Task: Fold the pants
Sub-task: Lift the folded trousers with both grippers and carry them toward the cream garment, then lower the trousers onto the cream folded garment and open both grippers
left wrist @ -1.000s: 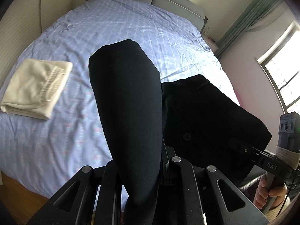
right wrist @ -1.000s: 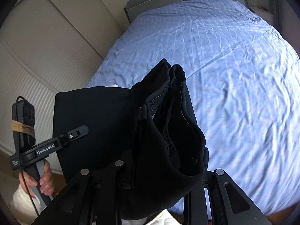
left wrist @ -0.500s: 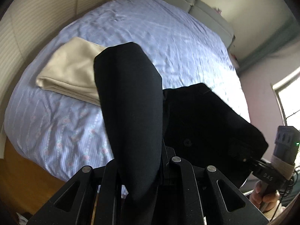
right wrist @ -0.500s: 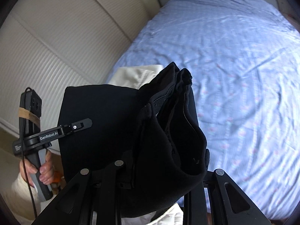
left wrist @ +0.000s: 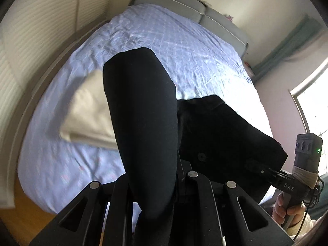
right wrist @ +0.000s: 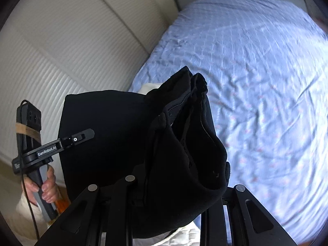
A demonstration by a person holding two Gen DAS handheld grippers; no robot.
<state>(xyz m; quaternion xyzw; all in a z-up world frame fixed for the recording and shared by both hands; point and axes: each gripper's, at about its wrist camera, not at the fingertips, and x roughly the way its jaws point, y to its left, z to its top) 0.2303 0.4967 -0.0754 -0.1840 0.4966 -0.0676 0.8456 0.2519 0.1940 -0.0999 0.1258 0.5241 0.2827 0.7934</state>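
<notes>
Black pants [left wrist: 143, 123], one pair, held up over the bed [left wrist: 184, 47] between both tools, off the sheet.

Left hand-held gripper [left wrist: 151, 186]: jaws nearly closed, pinching the leg end; fabric rises straight out of them.
Right hand-held gripper [right wrist: 164, 186]: jaws narrow, clamped on the bunched waistband end.

Only in left wrist view:
- one folded cream garment [left wrist: 88, 112] on the sheet, left of the pants, blurred
- window [left wrist: 313, 106] at right, teal curtain [left wrist: 287, 43]
- one round black button [left wrist: 202, 156] on the pants
- right tool from the side, "DAS" on its arm, green LED lit, hand [left wrist: 287, 209] on the grip

Only in right wrist view:
- ribbed white wardrobe doors [right wrist: 61, 51] left of the bed
- left tool from the side, "GenRobot.AI" on its arm, tan band round the camera module, hand [right wrist: 43, 186] on the grip
- cream garment only a sliver behind the pants

Both views: blue checked sheet, grey headboard [left wrist: 184, 4], two cushions.
</notes>
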